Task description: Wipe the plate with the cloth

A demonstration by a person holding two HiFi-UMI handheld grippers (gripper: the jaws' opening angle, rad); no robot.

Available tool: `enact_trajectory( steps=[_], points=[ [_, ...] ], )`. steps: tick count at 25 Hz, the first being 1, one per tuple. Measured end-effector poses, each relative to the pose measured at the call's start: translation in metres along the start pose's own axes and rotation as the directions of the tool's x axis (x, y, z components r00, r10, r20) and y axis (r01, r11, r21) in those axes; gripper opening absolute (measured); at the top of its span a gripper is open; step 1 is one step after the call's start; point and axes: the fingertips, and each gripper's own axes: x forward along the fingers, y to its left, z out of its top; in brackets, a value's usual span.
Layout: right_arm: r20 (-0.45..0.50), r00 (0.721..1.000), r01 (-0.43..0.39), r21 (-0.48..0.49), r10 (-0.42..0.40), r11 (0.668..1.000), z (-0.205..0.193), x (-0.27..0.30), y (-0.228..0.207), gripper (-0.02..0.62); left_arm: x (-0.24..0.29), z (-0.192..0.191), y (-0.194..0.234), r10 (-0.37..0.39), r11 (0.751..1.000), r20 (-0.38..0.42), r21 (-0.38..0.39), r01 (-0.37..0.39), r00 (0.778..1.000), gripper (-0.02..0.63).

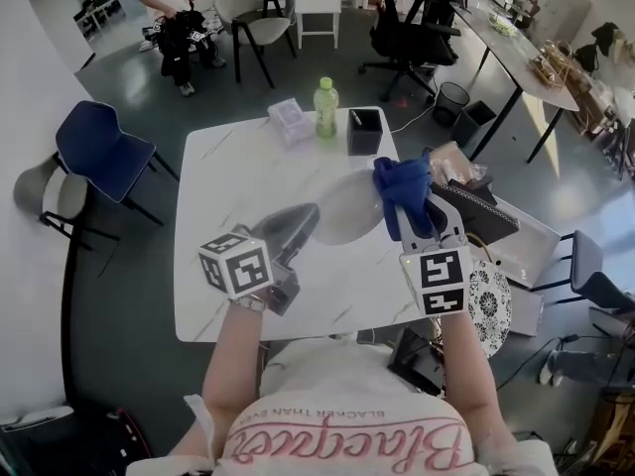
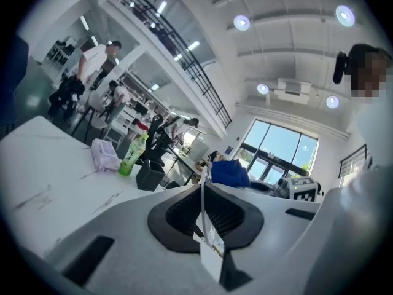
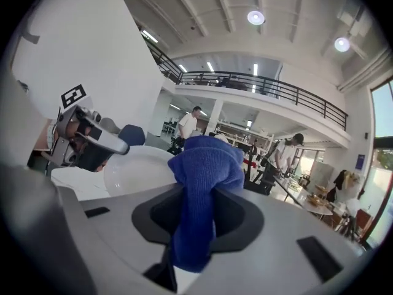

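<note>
A white plate (image 1: 347, 211) hangs tilted over the white table (image 1: 228, 177). My left gripper (image 1: 312, 218) is shut on its near rim. In the left gripper view the plate (image 2: 202, 201) shows edge-on as a thin white line pinched between the jaws of the left gripper (image 2: 206, 219). My right gripper (image 1: 409, 218) is shut on a bunched blue cloth (image 1: 402, 188), just right of the plate. From the right gripper view the cloth (image 3: 202, 189) stands up out of the right gripper (image 3: 196, 229), the plate (image 3: 138, 171) lies left of it and the left gripper (image 3: 86, 137) is behind.
At the table's far edge stand a green bottle (image 1: 325, 107), a black box (image 1: 364, 132) and a tissue pack (image 1: 291, 120). A patterned dish (image 1: 488, 300) and dark gear (image 1: 476, 211) lie on a side stand to the right. A blue chair (image 1: 99, 152) stands left.
</note>
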Motion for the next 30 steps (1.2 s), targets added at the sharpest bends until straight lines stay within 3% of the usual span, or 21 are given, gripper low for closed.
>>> enact_trajectory(
  steps=[3, 5, 6, 7, 9, 12, 15, 16, 18, 20, 24, 27, 30],
  points=[
    [0.024, 1.000, 0.003, 0.027, -0.003, 1.000, 0.007, -0.006, -0.003, 0.098, 0.002, -0.001, -0.002, 0.061, 0.976, -0.032, 0.212, -0.053, 0.998, 0.015],
    [0.030, 1.000, -0.003, 0.028, 0.002, 1.000, 0.009, -0.010, -0.002, 0.098, 0.003, -0.002, -0.003, 0.112, 0.915, -0.036, 0.394, -0.089, 0.993, 0.015],
    [0.032, 0.999, -0.008, 0.028, 0.007, 1.000, 0.009, -0.011, -0.001, 0.098, 0.004, -0.002, -0.004, 0.134, 0.867, -0.030, 0.488, -0.103, 0.990, 0.015],
    [0.036, 0.999, -0.015, 0.028, 0.014, 1.000, 0.010, -0.011, 0.000, 0.098, 0.005, -0.003, -0.005, 0.152, 0.807, -0.022, 0.580, -0.112, 0.988, 0.015],
    [0.048, 0.998, -0.029, 0.026, 0.027, 0.999, 0.012, -0.013, 0.003, 0.098, 0.007, -0.005, -0.009, 0.173, 0.661, -0.001, 0.741, -0.116, 0.985, 0.015],
    [0.072, 0.996, -0.053, 0.021, 0.052, 0.998, 0.021, -0.018, 0.004, 0.098, 0.008, -0.011, -0.018, 0.174, 0.408, 0.027, 0.908, -0.097, 0.984, 0.015],
    [0.091, 0.992, -0.091, 0.012, 0.090, 0.996, 0.033, -0.025, 0.003, 0.098, 0.008, -0.021, -0.029, 0.151, 0.161, 0.044, 0.985, -0.068, 0.988, 0.015],
    [0.095, 0.990, -0.109, 0.003, 0.109, 0.994, 0.036, -0.027, 0.003, 0.100, 0.008, -0.025, -0.032, 0.143, 0.095, 0.047, 0.994, -0.062, 0.989, 0.015],
    [0.097, 0.983, -0.151, -0.029, 0.153, 0.988, 0.042, -0.031, 0.006, 0.098, 0.009, -0.031, -0.035, 0.130, -0.006, 0.057, 0.998, -0.056, 0.990, 0.015],
    [0.094, 0.976, -0.188, -0.078, 0.195, 0.979, 0.048, -0.033, 0.011, 0.100, 0.010, -0.035, -0.036, 0.118, -0.075, 0.064, 0.996, -0.055, 0.991, 0.015],
    [0.068, 0.959, -0.252, -0.227, 0.274, 0.941, 0.061, -0.030, 0.030, 0.098, 0.014, -0.040, -0.041, 0.097, -0.189, 0.053, 0.981, -0.034, 0.994, 0.015],
    [0.019, 0.942, -0.307, -0.360, 0.336, 0.881, 0.065, -0.024, 0.051, 0.098, 0.018, -0.047, -0.049, 0.074, -0.261, 0.035, 0.965, -0.014, 0.997, 0.015],
    [-0.059, 0.916, -0.378, -0.457, 0.397, 0.805, 0.054, -0.020, 0.069, 0.098, 0.018, -0.054, -0.056, 0.060, -0.309, 0.026, 0.951, -0.006, 0.998, 0.015]
  ],
)
